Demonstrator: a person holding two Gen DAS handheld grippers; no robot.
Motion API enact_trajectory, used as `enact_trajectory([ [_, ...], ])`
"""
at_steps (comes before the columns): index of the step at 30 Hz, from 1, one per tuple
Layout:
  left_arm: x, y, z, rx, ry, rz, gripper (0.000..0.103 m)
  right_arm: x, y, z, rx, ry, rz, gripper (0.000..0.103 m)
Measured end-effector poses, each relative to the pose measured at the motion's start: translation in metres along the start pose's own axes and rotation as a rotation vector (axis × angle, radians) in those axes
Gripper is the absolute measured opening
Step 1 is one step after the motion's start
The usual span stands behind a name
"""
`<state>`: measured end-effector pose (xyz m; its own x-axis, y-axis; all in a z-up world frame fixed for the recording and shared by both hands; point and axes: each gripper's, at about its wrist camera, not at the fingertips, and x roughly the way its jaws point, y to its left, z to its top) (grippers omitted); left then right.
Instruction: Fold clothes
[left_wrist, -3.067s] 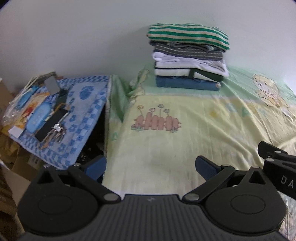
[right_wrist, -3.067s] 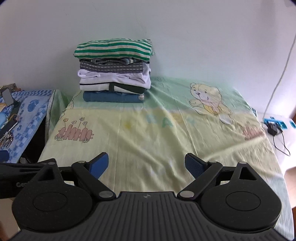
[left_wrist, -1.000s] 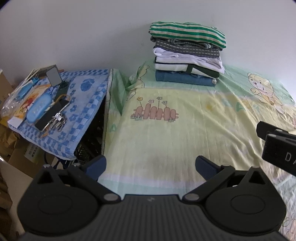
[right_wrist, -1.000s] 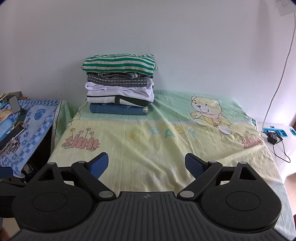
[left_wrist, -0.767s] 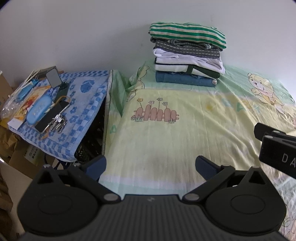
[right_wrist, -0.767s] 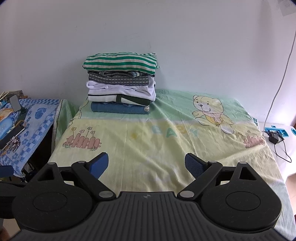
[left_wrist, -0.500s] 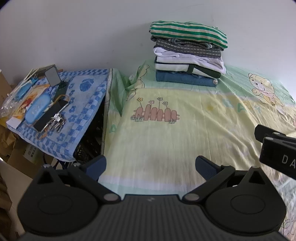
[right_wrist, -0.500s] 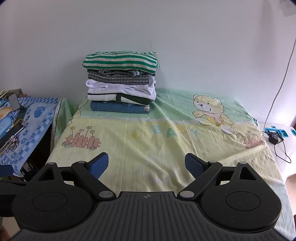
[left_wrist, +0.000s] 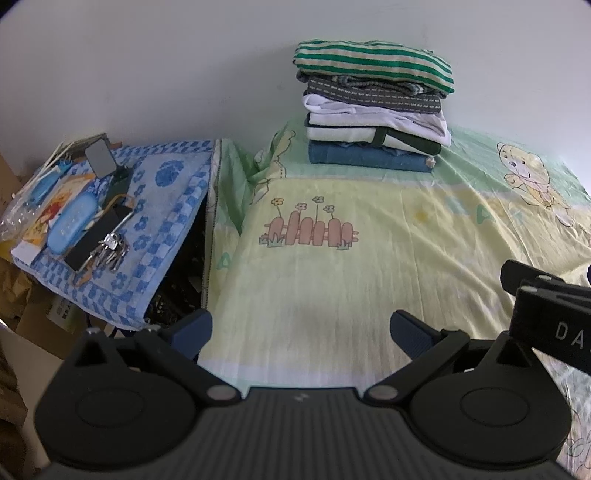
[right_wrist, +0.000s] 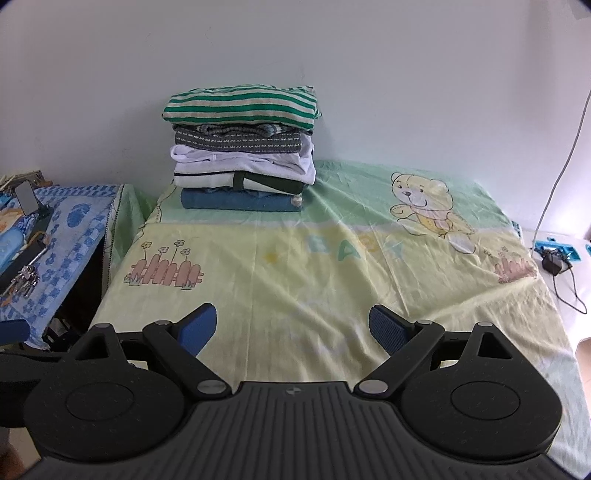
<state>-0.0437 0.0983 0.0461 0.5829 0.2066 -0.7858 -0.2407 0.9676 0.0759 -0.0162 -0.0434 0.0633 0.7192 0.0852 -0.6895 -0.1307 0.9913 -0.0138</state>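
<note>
A stack of folded clothes (left_wrist: 375, 110) (right_wrist: 243, 151) stands against the wall at the far side of the bed, a green-and-cream striped garment (right_wrist: 242, 107) on top and a blue one at the bottom. My left gripper (left_wrist: 301, 334) hovers open over the near edge of the yellow-green sheet (left_wrist: 369, 266), nothing between its blue pads. My right gripper (right_wrist: 291, 328) is likewise open and empty over the sheet (right_wrist: 332, 266). Its black body (left_wrist: 550, 314) shows at the right edge of the left wrist view. Both are far from the stack.
A side table under a blue patterned cloth (left_wrist: 155, 206) (right_wrist: 74, 225) stands left of the bed with keys (left_wrist: 110, 251), a blue case (left_wrist: 72, 221), a small mirror and papers. A dark gap separates it from the bed. A cable and charger (right_wrist: 554, 266) lie at the right.
Both grippers have drawn back and risen slightly from the stack since three seconds ago; over the last second the views shift only a little. Jaws stay open.
</note>
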Motion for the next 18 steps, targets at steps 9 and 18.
enact_trajectory([
  [9, 0.0046, -0.0024, 0.0018, 0.001, 0.014, 0.002, 0.102, 0.0053, -0.0062, -0.0008, 0.035, 0.024, 0.014, 0.092],
  [18, 0.0060, -0.0051, 0.0018, 0.008, 0.016, 0.001, 0.102, 0.0090, -0.0097, -0.0020, 0.060, 0.041, 0.025, 0.092],
])
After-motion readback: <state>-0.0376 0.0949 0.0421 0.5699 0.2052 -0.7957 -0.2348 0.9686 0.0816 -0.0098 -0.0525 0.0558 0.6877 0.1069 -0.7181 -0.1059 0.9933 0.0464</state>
